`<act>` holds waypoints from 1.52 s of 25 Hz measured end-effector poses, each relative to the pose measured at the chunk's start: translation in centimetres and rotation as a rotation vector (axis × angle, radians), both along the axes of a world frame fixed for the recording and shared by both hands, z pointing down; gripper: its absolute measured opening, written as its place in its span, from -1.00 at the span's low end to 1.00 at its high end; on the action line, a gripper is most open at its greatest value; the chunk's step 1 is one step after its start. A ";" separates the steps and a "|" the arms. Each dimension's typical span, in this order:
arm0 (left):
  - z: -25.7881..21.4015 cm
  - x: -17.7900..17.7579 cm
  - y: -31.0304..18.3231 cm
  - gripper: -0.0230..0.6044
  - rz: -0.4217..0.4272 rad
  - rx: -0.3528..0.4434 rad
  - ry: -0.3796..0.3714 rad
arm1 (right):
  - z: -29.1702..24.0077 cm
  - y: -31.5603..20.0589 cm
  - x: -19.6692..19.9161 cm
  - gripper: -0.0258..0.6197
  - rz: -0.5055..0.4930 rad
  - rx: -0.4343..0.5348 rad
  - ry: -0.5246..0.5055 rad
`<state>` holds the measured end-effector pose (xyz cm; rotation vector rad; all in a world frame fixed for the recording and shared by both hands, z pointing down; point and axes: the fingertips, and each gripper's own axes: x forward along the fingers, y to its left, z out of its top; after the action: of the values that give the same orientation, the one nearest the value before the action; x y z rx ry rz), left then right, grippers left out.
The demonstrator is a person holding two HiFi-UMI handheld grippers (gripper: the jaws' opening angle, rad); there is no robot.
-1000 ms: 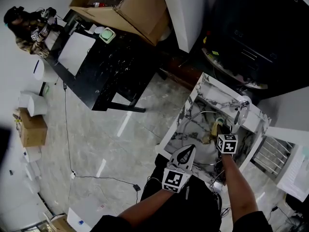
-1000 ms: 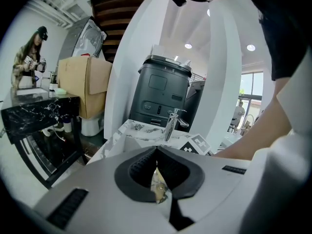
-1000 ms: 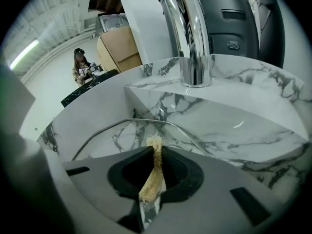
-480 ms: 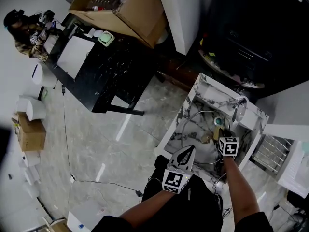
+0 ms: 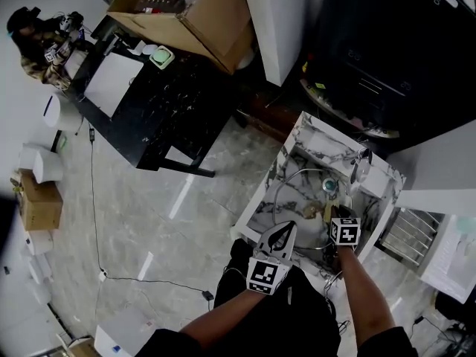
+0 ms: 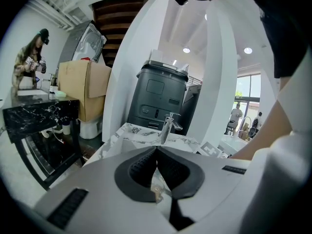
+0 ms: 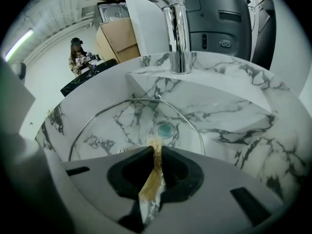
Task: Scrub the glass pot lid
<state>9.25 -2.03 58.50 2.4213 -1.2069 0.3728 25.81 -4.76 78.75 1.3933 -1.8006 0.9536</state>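
A glass pot lid [image 5: 296, 199] with a metal rim leans inside the marble sink [image 5: 316, 141]. My left gripper [image 5: 285, 229] is at the sink's near edge, shut on the lid's rim; in the left gripper view [image 6: 157, 148] its jaws meet with glass between them. My right gripper [image 5: 334, 214] hangs over the basin, shut on a thin brownish scrub pad [image 7: 152, 177] that sticks out past the jaws [image 7: 155, 151]. In the right gripper view the lid [image 7: 122, 126] lies just ahead of the pad, with the blue-green drain [image 7: 164, 128] showing through it.
A chrome faucet [image 7: 176, 33] stands at the back of the sink, also the faucet [image 5: 362, 166]. A dark appliance [image 6: 158, 99] is behind it. A black table [image 5: 160, 95] and a cardboard box [image 5: 190, 10] stand across the floor, with a person [image 5: 41, 36] beyond.
The head view has drifted a little. My right gripper with the pad has moved slightly nearer to me over the lid. The left gripper keeps its hold.
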 end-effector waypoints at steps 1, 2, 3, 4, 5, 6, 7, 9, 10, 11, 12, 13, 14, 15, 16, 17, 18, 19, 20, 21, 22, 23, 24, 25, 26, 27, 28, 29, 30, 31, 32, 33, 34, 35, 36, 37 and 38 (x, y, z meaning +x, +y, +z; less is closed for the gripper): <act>-0.1 0.0 0.1 -0.88 -0.002 0.001 0.001 | 0.0 0.3 0.1 -0.74 0.002 -0.005 0.001; -0.2 -0.1 0.2 -0.88 -0.004 0.001 0.005 | -0.1 0.6 0.1 -0.74 0.004 -0.009 -0.001; -0.2 -0.1 0.3 -0.88 -0.007 0.001 0.008 | -0.1 0.9 0.1 -0.74 0.005 -0.013 -0.003; -0.3 -0.1 0.4 -0.88 -0.008 0.001 0.011 | -0.2 1.1 0.1 -0.74 0.004 -0.016 -0.002; -0.4 0.0 0.5 -0.88 -0.009 0.002 0.012 | -0.2 1.3 0.1 -0.74 0.000 -0.020 0.001; -0.4 0.0 0.7 -0.88 -0.009 0.003 0.012 | -0.2 1.6 0.0 -0.74 -0.005 -0.025 0.005; -0.5 0.0 0.8 -0.88 -0.010 0.004 0.012 | -0.2 1.8 -0.1 -0.74 -0.009 -0.031 0.008; -0.5 -0.2 1.2 -0.88 -0.015 0.003 0.013 | -0.2 2.4 -0.4 -0.74 -0.016 -0.044 0.014; -0.5 -0.3 1.3 -0.88 -0.018 0.002 0.014 | -0.3 2.6 -0.6 -0.74 -0.021 -0.048 0.019; -0.5 -0.5 1.4 -0.88 -0.022 0.000 0.015 | -0.3 2.8 -0.7 -0.74 -0.028 -0.052 0.026; -0.4 -0.7 1.5 -0.88 -0.024 -0.001 0.014 | -0.4 3.1 -0.9 -0.74 -0.037 -0.055 0.033; -0.4 -0.9 1.6 -0.88 -0.026 -0.002 0.011 | -0.4 3.3 -1.1 -0.74 -0.047 -0.060 0.040; -0.4 -1.1 1.6 -0.88 -0.027 -0.002 0.008 | -0.4 3.6 -1.4 -0.74 -0.056 -0.067 0.045; -0.5 -1.3 1.7 -0.88 -0.028 -0.001 0.008 | -0.3 3.9 -1.6 -0.74 -0.063 -0.074 0.049; -0.6 -1.5 1.7 -0.88 -0.028 0.002 0.013 | -0.3 4.2 -1.8 -0.74 -0.068 -0.082 0.051; -0.7 -1.7 1.8 -0.88 -0.027 0.005 0.021 | -0.2 4.5 -2.1 -0.74 -0.073 -0.091 0.051; -0.8 -1.8 1.8 -0.88 -0.025 0.010 0.028 | -0.2 4.8 -2.4 -0.74 -0.078 -0.100 0.048; -0.8 -2.0 1.9 -0.88 -0.022 0.015 0.031 | -0.1 5.0 -2.8 -0.74 -0.084 -0.111 0.044; -0.8 -2.3 1.9 -0.88 -0.020 0.018 0.029 | 0.0 5.2 -3.3 -0.74 -0.092 -0.123 0.040; -0.8 -2.5 1.9 -0.88 -0.020 0.020 0.024 | 0.1 5.4 -3.7 -0.74 -0.101 -0.136 0.038; -0.8 -2.8 1.9 -0.88 -0.022 0.019 0.021 | 0.2 5.6 -4.2 -0.74 -0.110 -0.148 0.037; -0.8 -3.0 1.9 -0.88 -0.027 0.018 0.018 | 0.3 5.7 -4.6 -0.74 -0.120 -0.157 0.037; -0.7 -3.3 1.9 -0.88 -0.032 0.016 0.018 | 0.2 5.7 -5.0 -0.74 -0.131 -0.162 0.036; -0.7 -3.5 1.9 -0.88 -0.037 0.015 0.018 | 0.2 5.7 -5.4 -0.74 -0.142 -0.165 0.034; -0.7 -3.7 1.9 -0.88 -0.042 0.014 0.019 | 0.2 5.6 -5.8 -0.74 -0.153 -0.169 0.031; -0.7 -4.0 1.9 -0.88 -0.047 0.013 0.019 | 0.2 5.6 -6.2 -0.74 -0.162 -0.174 0.027; -0.6 -4.2 1.8 -0.88 -0.050 0.012 0.019 | 0.2 5.6 -6.7 -0.74 -0.171 -0.182 0.022; -0.6 -4.4 1.8 -0.88 -0.054 0.010 0.018 | 0.2 5.6 -7.2 -0.74 -0.181 -0.191 0.016; -0.5 -4.6 1.8 -0.88 -0.058 0.006 0.017 | 0.2 5.7 -7.7 -0.74 -0.191 -0.200 0.008; -0.5 -4.8 1.7 -0.88 -0.061 0.002 0.016 | 0.2 5.7 -8.2 -0.74 -0.201 -0.208 0.000; -0.5 -5.0 1.7 -0.88 -0.065 -0.003 0.017 | 0.2 5.7 -8.7 -0.74 -0.211 -0.215 -0.010; -0.5 -5.2 1.7 -0.88 -0.069 -0.005 0.019 | 0.2 5.7 -9.3 -0.74 -0.218 -0.222 -0.021; -0.5 -5.3 1.6 -0.88 -0.072 -0.006 0.020 | 0.2 5.7 -9.8 -0.74 -0.222 -0.230 -0.032; -0.4 -5.5 1.5 -0.88 -0.074 -0.006 0.020 | 0.3 5.6 -10.3 -0.74 -0.223 -0.236 -0.043; -0.4 -5.7 1.4 -0.88 -0.075 -0.006 0.018 | 0.4 5.5 -10.8 -0.74 -0.223 -0.240 -0.052; -0.2 -5.9 1.4 -0.88 -0.076 -0.008 0.014 | 0.4 5.3 -11.3 -0.74 -0.222 -0.243 -0.060; -0.1 -6.2 1.3 -0.88 -0.078 -0.015 0.013 | 0.4 5.2 -11.8 -0.74 -0.223 -0.246 -0.066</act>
<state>3.09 -0.71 58.40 2.3525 -1.2835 0.3416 14.01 0.45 79.19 0.9985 -1.7742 1.0692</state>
